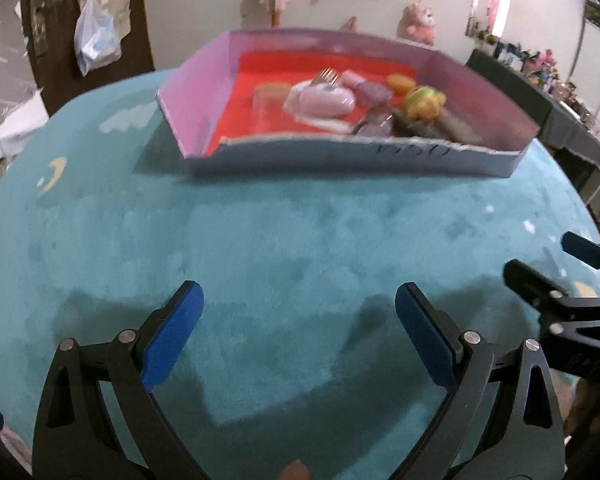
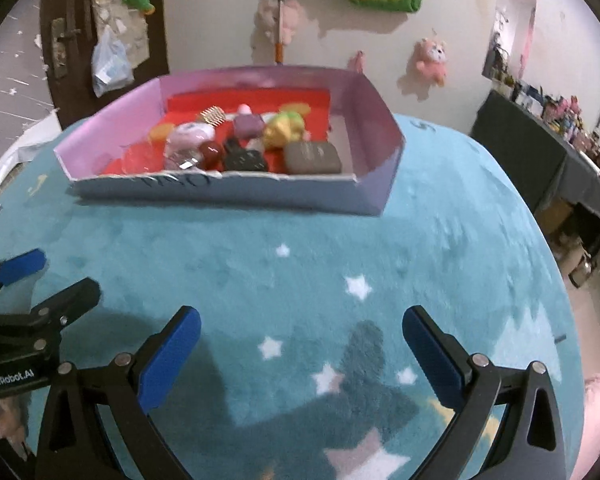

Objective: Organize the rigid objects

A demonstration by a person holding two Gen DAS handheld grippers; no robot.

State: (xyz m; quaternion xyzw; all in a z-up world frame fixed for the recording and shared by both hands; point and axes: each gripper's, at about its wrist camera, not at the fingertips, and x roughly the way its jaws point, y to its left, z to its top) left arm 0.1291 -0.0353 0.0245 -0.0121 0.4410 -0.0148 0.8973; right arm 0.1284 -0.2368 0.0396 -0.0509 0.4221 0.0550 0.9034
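A shallow pink cardboard box (image 1: 204, 80) (image 2: 376, 132) with a red floor sits at the far side of the teal rug. Inside lie several small rigid items: a pink-white case (image 1: 326, 100) (image 2: 188, 136), a yellow toy (image 1: 424, 100) (image 2: 282, 128), a grey case (image 2: 312, 158), a black item (image 2: 244, 158) and a comb (image 2: 210, 114). My left gripper (image 1: 300, 320) hovers open and empty over the rug, well short of the box. To its right, my right gripper (image 2: 300, 340) is open too, nothing between its blue pads.
The teal rug (image 1: 260, 232) (image 2: 440, 240) with white stars covers the work surface. A dark door with a hanging plastic bag (image 2: 110, 64) stands at the back left. Plush toys hang on the wall. A cluttered dark shelf (image 2: 540, 140) runs along the right.
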